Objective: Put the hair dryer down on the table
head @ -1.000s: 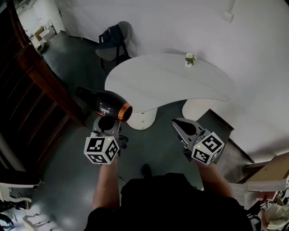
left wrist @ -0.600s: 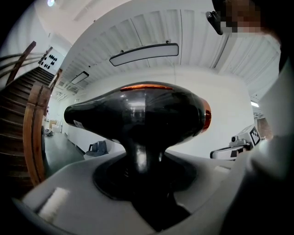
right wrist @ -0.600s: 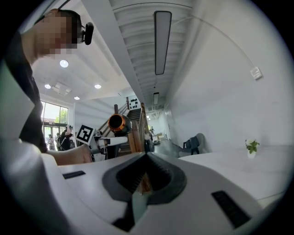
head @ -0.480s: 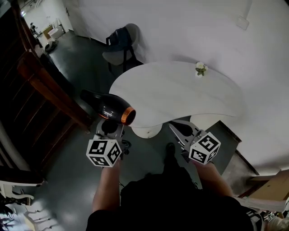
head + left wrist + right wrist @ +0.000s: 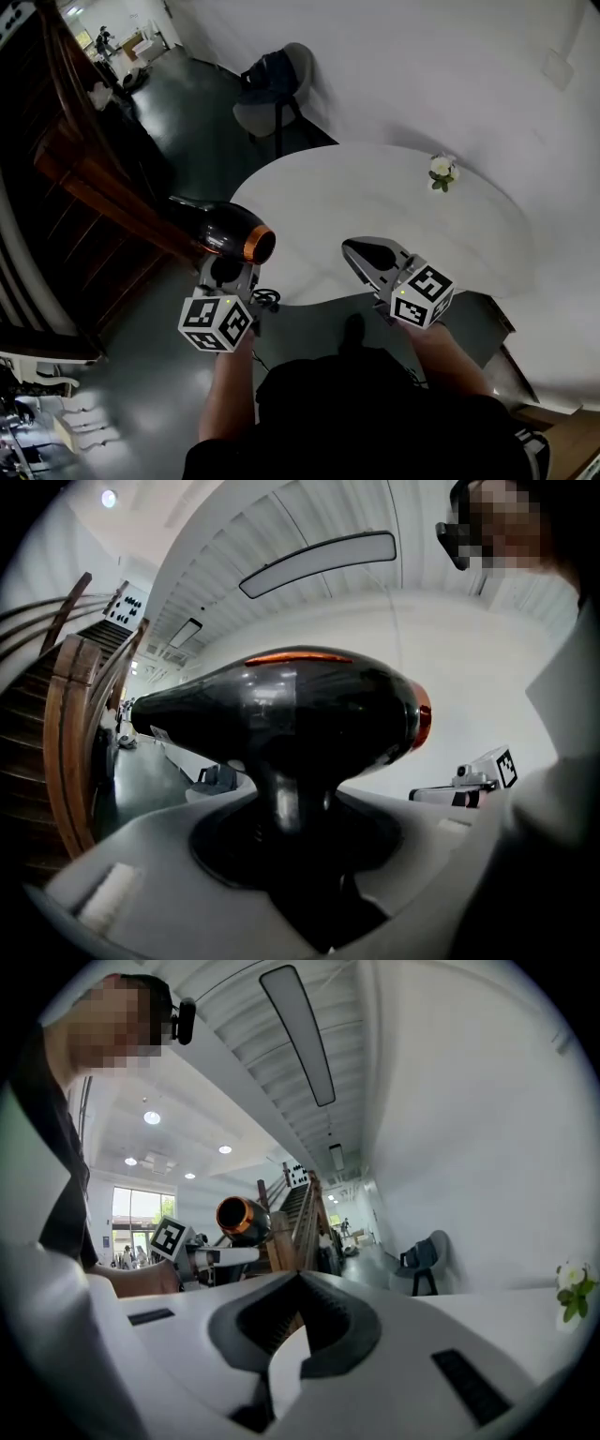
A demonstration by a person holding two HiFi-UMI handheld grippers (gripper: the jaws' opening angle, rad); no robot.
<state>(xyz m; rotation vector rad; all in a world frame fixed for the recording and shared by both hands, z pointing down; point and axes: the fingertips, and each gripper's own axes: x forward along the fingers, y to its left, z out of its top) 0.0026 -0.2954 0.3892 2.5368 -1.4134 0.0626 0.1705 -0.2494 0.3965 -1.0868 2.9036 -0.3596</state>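
No readable text, brand or number anywhere; left marker cube [image 5: 214, 323] and right marker cube [image 5: 422, 296] carry only square black-and-white patterns, no letters; small pale sticker on the hair dryer [image 5: 281, 714] too small to read

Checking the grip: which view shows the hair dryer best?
Left gripper view: the hair dryer fills it, handle clamped in the left hand-held gripper. Head view shows it small, from above; right gripper view, only its far-off orange nozzle.
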